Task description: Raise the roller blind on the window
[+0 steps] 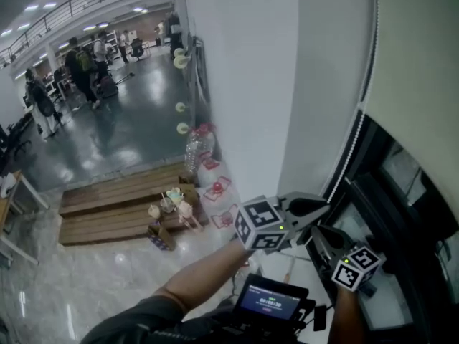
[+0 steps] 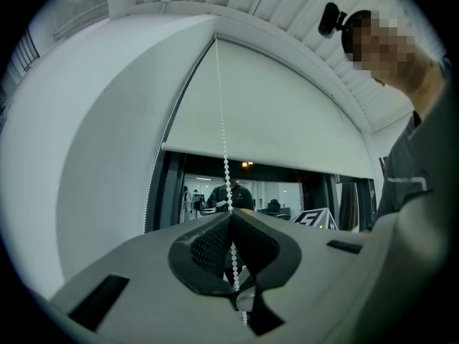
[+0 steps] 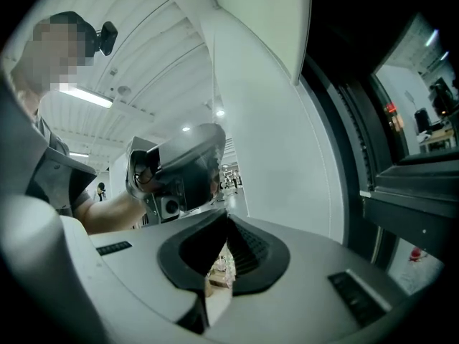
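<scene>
The off-white fabric roller blind (image 2: 272, 113) covers the upper part of the dark-framed window (image 2: 315, 190), with glass showing only below its bottom edge, so most of the raising looks still to be done; the white beaded pull chain (image 2: 221, 120) hangs along the blind's left edge; below the blind's bottom edge the left gripper (image 2: 231, 215) has its jaws pinched tight on that chain, beads trailing out beneath the pads, probably so that a downward pull turns the roller; the right gripper (image 3: 226, 219), just beside it and also below the blind, has its jaws pressed together on nothing visible, apparently idle until a fresh hold is needed.
</scene>
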A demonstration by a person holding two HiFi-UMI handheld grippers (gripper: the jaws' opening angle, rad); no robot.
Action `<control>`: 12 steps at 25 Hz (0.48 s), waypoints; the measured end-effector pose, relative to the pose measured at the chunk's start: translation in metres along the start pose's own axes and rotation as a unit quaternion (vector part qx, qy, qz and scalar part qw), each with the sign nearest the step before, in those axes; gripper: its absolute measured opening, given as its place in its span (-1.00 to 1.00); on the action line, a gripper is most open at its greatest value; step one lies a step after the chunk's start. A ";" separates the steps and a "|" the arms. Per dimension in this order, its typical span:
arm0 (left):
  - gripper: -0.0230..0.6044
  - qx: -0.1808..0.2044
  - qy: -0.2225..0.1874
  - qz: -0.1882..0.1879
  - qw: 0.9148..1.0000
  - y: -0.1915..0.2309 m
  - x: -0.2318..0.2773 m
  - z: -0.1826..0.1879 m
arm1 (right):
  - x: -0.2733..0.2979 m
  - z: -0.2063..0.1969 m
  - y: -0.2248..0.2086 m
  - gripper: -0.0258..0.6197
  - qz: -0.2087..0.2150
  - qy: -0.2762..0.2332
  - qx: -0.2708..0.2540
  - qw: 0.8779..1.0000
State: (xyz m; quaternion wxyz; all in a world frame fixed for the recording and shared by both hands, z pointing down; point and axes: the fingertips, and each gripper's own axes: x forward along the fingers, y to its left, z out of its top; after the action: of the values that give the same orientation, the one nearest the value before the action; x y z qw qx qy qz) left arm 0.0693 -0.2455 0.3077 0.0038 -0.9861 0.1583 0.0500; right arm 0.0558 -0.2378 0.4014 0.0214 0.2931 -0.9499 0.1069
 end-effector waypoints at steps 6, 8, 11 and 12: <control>-0.93 -0.004 -0.011 0.002 1.000 0.004 -0.005 0.005 | -0.013 0.015 0.000 -0.76 -0.016 0.017 -0.050 0.998; -0.93 -0.005 -0.016 -0.001 1.000 0.003 -0.005 0.004 | -0.026 0.039 -0.003 -0.68 -0.025 -0.011 -0.057 0.998; -0.93 -0.002 -0.020 -0.005 1.000 0.003 -0.004 0.004 | -0.037 0.094 -0.002 -0.68 -0.028 -0.074 -0.070 0.994; -0.93 -0.001 -0.020 -0.006 1.000 0.002 -0.004 0.005 | -0.038 0.113 0.001 -0.68 -0.025 -0.096 -0.074 0.992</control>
State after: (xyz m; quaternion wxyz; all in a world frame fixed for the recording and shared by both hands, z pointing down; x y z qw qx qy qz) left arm 0.0649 -0.2460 0.3033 0.0061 -0.9859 0.1518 0.0699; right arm 0.0895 -0.2402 0.2867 -0.0461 0.3232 -0.9452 0.0073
